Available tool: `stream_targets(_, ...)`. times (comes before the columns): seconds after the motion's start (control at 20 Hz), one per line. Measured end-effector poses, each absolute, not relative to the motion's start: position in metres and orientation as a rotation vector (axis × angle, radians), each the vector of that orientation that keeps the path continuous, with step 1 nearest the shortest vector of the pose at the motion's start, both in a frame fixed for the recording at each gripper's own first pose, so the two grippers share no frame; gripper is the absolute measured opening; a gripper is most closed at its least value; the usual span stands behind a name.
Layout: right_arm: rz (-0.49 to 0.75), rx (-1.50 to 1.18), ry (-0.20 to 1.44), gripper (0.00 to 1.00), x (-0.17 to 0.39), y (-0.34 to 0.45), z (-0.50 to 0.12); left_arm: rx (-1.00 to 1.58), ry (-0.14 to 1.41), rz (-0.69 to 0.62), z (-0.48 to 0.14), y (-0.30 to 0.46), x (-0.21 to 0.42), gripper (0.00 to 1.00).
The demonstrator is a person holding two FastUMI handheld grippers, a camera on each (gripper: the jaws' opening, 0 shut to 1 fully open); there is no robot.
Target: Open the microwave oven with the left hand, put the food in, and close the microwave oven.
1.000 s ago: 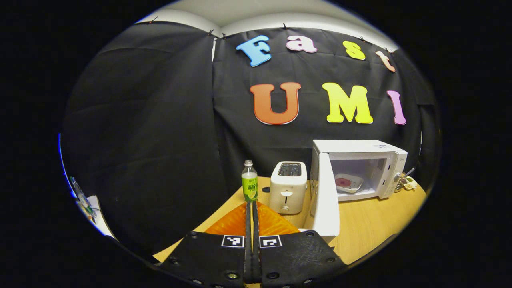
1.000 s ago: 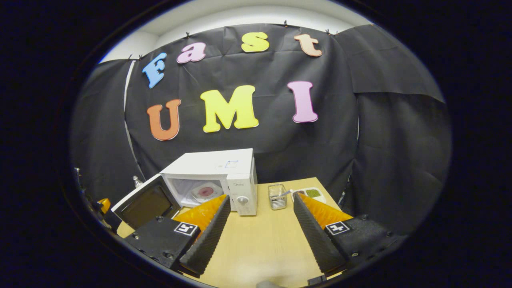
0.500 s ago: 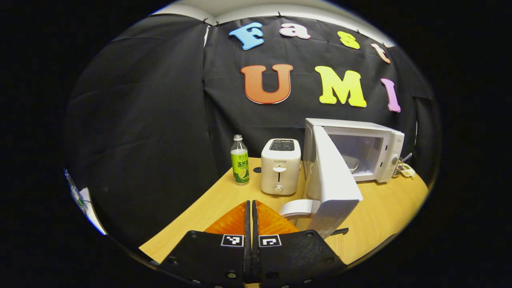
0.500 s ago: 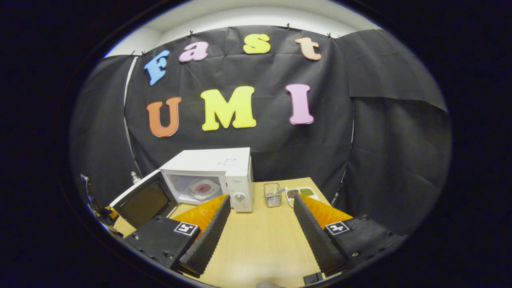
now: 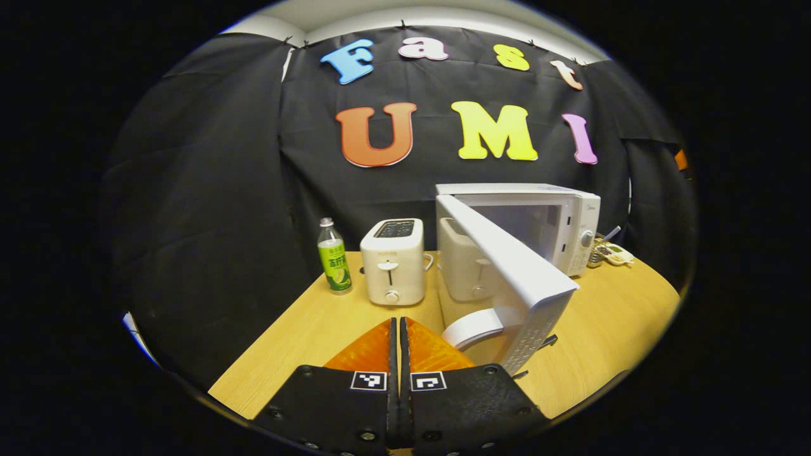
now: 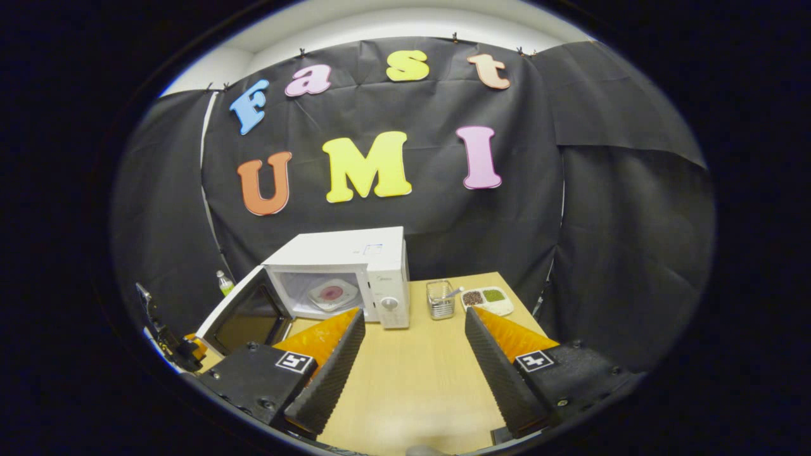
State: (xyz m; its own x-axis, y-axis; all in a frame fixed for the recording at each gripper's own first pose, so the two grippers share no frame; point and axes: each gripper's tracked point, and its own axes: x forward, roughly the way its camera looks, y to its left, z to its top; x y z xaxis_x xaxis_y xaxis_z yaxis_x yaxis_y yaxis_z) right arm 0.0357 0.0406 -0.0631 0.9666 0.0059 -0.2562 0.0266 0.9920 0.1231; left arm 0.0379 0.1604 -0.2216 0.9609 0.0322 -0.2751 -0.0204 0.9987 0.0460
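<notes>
The white microwave (image 5: 557,215) stands at the back of the wooden table (image 5: 304,335). Its door (image 5: 507,266) hangs partly open, outer face and curved handle (image 5: 472,329) turned toward me. My left gripper (image 5: 399,322) is shut with nothing in it, its tips just left of that handle; I cannot tell if they touch. In the right gripper view the microwave (image 6: 355,269) has its door (image 6: 247,313) swung out to the left, and a white plate with pink food (image 6: 332,293) lies inside. My right gripper (image 6: 414,313) is open and empty above the table, in front of the microwave.
A white toaster (image 5: 393,259) and a green-labelled bottle (image 5: 334,256) stand left of the microwave. To its right are a wire cup (image 6: 439,299) and a divided food tray (image 6: 488,299). Black cloth walls close in the back and sides.
The left gripper has moved to the outer side of the door, and the door has swung partway toward the microwave. The right gripper has hardly shifted and stays open.
</notes>
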Motion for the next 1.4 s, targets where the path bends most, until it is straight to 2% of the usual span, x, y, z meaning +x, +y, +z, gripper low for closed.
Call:
stream_targets(0.15,-0.014,0.134,0.252,1.0,0.038,0.034,-0.062,0.073,0.251,-0.03,-0.214,0.123,0.045,0.0)
stream_targets(0.2,-0.019,0.142,0.251,0.92,0.038,0.031,-0.062,0.083,0.25,-0.049,-0.213,0.111,0.048,0.0)
stream_targets(0.25,-0.025,0.148,0.253,1.0,0.037,0.027,-0.064,0.088,0.244,-0.067,-0.212,0.099,0.049,0.0)
stream_targets(0.5,-0.053,0.152,0.265,1.0,0.038,0.006,-0.064,0.076,0.242,-0.185,-0.212,0.037,0.067,0.0)
stream_targets(0.55,-0.059,0.15,0.265,0.92,0.038,0.002,-0.064,0.082,0.243,-0.201,-0.214,0.026,0.072,0.0)
stream_targets(0.7,-0.088,0.134,0.266,0.92,0.038,-0.016,-0.061,0.088,0.243,-0.251,-0.216,-0.004,0.087,0.0)
stream_targets(0.75,-0.103,0.137,0.268,1.0,0.039,-0.024,-0.062,0.091,0.242,-0.267,-0.215,-0.014,0.094,0.0)
stream_targets(0.95,-0.144,0.148,0.276,1.0,0.04,-0.045,-0.063,0.111,0.227,-0.336,-0.212,-0.055,0.12,0.0)
stream_targets(1.0,-0.153,0.144,0.279,0.92,0.04,-0.05,-0.063,0.113,0.222,-0.349,-0.211,-0.065,0.128,0.0)
stream_targets(1.05,-0.158,0.143,0.281,0.92,0.04,-0.054,-0.064,0.117,0.218,-0.36,-0.205,-0.072,0.135,0.0)
stream_targets(1.1,-0.164,0.141,0.285,1.0,0.041,-0.057,-0.064,0.122,0.217,-0.369,-0.207,-0.081,0.142,0.0)
stream_targets(1.3,-0.194,0.161,0.306,1.0,0.045,-0.073,-0.07,0.123,0.22,-0.394,-0.21,-0.108,0.175,0.0)
stream_targets(1.35,-0.204,0.165,0.311,0.92,0.046,-0.077,-0.072,0.121,0.219,-0.397,-0.211,-0.114,0.185,0.0)
stream_targets(1.4,-0.213,0.167,0.313,0.92,0.047,-0.081,-0.072,0.116,0.223,-0.404,-0.213,-0.119,0.194,0.0)
